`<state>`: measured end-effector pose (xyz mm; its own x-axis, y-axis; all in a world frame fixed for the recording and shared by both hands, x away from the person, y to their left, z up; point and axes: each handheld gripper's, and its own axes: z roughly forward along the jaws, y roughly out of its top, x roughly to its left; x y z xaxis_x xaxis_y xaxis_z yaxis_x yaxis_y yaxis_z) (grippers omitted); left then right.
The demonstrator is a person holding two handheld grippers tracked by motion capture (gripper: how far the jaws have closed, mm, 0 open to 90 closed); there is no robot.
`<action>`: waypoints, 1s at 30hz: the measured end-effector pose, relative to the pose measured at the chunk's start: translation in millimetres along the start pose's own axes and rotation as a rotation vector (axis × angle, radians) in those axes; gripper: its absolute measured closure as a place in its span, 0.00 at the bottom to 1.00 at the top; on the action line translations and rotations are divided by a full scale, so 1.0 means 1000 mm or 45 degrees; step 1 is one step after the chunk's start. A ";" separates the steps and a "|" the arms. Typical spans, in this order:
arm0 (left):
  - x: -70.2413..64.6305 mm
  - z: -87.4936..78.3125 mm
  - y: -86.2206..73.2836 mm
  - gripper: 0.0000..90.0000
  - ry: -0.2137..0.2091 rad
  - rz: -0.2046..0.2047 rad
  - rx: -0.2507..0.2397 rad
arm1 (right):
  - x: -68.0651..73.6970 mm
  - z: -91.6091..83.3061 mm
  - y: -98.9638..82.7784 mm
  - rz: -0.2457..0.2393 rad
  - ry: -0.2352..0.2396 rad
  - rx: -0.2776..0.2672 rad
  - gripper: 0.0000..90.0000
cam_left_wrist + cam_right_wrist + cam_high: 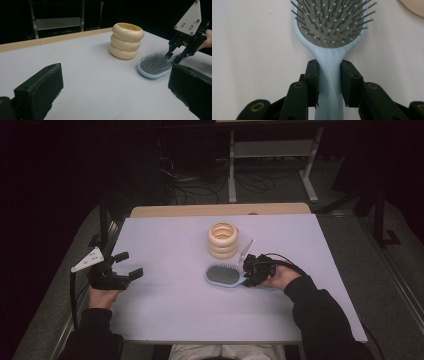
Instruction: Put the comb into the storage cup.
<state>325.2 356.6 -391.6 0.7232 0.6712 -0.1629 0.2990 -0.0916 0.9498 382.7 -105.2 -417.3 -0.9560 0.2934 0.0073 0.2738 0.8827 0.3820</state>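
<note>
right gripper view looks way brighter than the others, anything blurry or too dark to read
Right gripper view: evenly lit, the hairbrush and its bristles sharp between the right gripper jaws. High view: dim, floor and surroundings near black, table readable. Left gripper view: black background, its own near jaws soft, the ring stack clear with a faint shadow.

Brush in the grip

A pale blue hairbrush [223,275] lies bristles-up near the middle of the white table [165,250], its handle clamped between the right gripper [329,82] jaws, just near of a cream ringed holder [223,240].
</note>
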 end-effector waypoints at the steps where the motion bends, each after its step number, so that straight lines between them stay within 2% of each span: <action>1: 0.000 0.000 0.000 0.00 0.000 0.000 0.001 | 0.001 -0.001 0.000 -0.004 0.000 -0.002 0.76; 12: 0.000 0.000 0.000 0.00 0.000 -0.001 0.003 | 0.002 -0.013 0.001 -0.003 -0.027 -0.046 0.76; 30: 0.000 0.000 0.000 0.00 0.004 0.000 0.007 | 0.004 -0.048 -0.007 0.006 -0.069 -0.161 0.76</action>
<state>324.9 356.4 -391.9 0.7210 0.6736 -0.1623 0.3029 -0.0957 0.9482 372.2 -128.1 -375.2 -0.9466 0.3198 -0.0396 0.2594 0.8289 0.4956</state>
